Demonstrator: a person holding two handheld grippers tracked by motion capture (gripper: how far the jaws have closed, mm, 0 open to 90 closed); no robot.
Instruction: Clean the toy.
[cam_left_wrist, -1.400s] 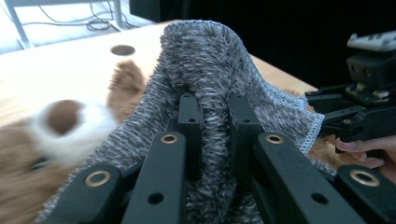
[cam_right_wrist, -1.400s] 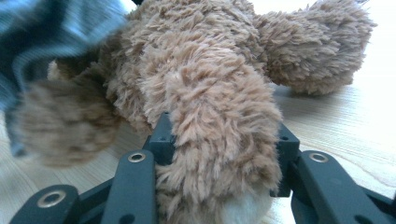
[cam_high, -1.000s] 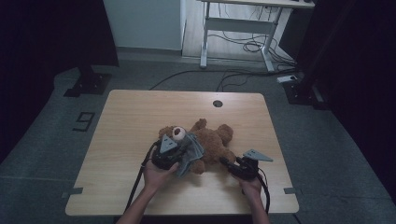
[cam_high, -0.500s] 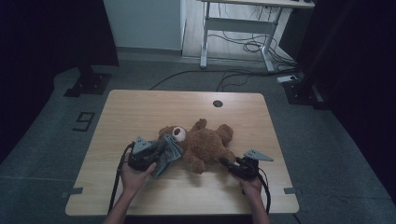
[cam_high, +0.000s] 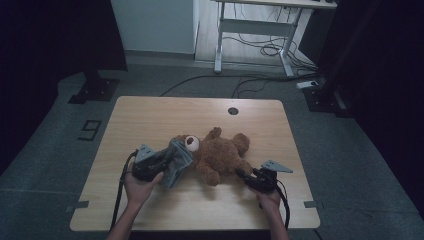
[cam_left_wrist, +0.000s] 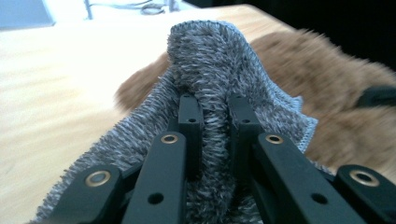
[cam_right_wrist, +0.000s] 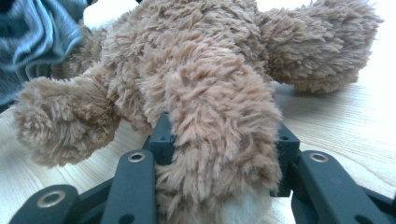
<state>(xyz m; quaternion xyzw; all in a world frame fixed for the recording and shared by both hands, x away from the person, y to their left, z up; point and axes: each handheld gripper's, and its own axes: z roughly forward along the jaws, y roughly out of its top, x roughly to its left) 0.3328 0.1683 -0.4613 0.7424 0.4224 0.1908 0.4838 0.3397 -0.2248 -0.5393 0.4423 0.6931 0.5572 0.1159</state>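
A brown teddy bear (cam_high: 222, 154) lies on its back in the middle of the wooden table (cam_high: 150, 115), head to the left. A grey fuzzy garment (cam_high: 177, 157) is stretched off the bear's head toward my left gripper (cam_high: 161, 161), which is shut on a fold of it. In the left gripper view the jaws pinch the grey garment (cam_left_wrist: 210, 51) at my left gripper (cam_left_wrist: 212, 100), with the bear (cam_left_wrist: 327, 70) behind. My right gripper (cam_high: 244, 175) is shut on the bear's leg; in the right gripper view the bear (cam_right_wrist: 187, 56) has that leg between the jaws of my right gripper (cam_right_wrist: 224, 133).
A round cable hole (cam_high: 233, 111) sits near the table's far edge. Beyond the table stand a white desk frame (cam_high: 255, 30) with cables on the floor and a dark stand base (cam_high: 95, 90) at the left. Bare tabletop lies left and behind the bear.
My left gripper has moved left with the grey garment, pulling it out from the bear's body toward its head. The right gripper has stayed on the leg.
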